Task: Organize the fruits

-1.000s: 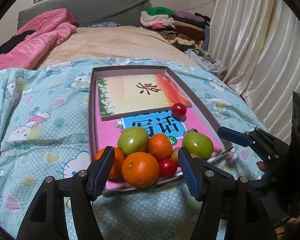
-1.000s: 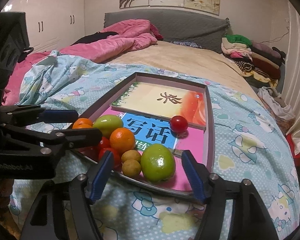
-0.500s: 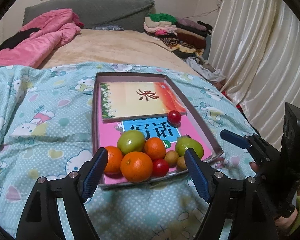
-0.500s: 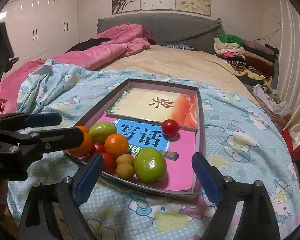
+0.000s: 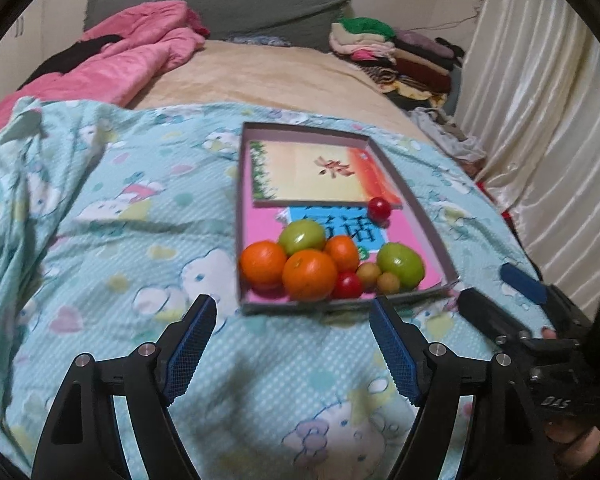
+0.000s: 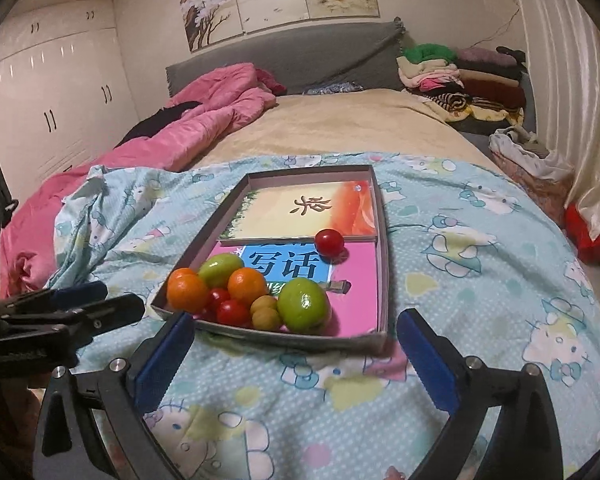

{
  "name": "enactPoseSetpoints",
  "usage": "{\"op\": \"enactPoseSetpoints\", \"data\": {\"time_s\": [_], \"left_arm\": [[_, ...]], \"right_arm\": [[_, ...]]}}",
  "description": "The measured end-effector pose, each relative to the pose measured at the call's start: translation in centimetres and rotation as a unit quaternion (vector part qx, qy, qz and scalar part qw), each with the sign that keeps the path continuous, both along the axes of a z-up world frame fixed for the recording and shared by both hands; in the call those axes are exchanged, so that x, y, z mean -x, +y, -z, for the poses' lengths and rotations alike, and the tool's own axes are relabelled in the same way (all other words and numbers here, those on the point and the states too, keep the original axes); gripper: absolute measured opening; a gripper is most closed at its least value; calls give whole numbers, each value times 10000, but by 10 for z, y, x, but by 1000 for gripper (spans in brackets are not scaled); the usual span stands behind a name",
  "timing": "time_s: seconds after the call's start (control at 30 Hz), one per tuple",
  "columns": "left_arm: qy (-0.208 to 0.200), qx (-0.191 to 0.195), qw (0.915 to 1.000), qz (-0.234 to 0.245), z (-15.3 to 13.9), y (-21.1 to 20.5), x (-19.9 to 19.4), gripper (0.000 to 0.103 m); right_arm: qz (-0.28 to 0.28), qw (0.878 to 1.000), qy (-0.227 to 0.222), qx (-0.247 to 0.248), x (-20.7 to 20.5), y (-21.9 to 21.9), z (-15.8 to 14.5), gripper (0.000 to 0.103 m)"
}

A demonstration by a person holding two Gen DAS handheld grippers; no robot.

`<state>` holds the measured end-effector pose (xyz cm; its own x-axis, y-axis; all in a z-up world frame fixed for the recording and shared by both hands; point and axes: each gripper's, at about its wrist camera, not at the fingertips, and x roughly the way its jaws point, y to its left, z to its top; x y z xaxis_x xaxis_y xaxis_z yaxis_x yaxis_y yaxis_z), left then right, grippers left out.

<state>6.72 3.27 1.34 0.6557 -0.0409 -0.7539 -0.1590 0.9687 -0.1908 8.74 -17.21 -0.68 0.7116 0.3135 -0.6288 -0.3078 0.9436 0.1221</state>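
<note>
A shallow cardboard box lid (image 5: 416,204) (image 6: 383,264) lies on the bed with two books in it. At its near end sits a cluster of fruit: oranges (image 5: 309,274) (image 6: 187,293), green fruits (image 5: 401,265) (image 6: 302,303), cherry tomatoes (image 5: 347,285) (image 6: 232,313) and small yellow fruits (image 6: 265,312). One red tomato (image 5: 379,208) (image 6: 329,241) sits alone by the upper book. My left gripper (image 5: 292,350) is open and empty, short of the box. My right gripper (image 6: 292,364) is open and empty, also short of the box.
The box rests on a light-blue cartoon-print blanket (image 5: 112,216) (image 6: 480,264). A pink quilt (image 5: 112,64) lies at the back left, folded clothes (image 6: 460,76) at the back right, curtains (image 5: 540,120) along the right side.
Both grippers have pulled back from the box, so the fruit now sits beyond the fingertips instead of between them. The fruit has not moved.
</note>
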Motion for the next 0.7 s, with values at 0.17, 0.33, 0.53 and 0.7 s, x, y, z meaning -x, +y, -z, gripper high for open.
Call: {"op": "enactPoseSetpoints", "data": {"time_s": [0.17, 0.33, 0.53, 0.7], "left_arm": [[201, -51, 9997, -106, 9, -1, 22, 80], [355, 17, 9993, -105, 15, -6, 33, 80], [384, -73, 9992, -62, 16, -13, 36, 80], [419, -90, 9991, -49, 18, -14, 35, 80]], "right_arm": [[27, 9998, 20, 170, 22, -1, 0, 102], [15, 9999, 90, 104, 36, 0, -3, 102], [46, 9993, -95, 352, 55, 8, -6, 102], [79, 9990, -13, 443, 51, 10, -1, 102]]}}
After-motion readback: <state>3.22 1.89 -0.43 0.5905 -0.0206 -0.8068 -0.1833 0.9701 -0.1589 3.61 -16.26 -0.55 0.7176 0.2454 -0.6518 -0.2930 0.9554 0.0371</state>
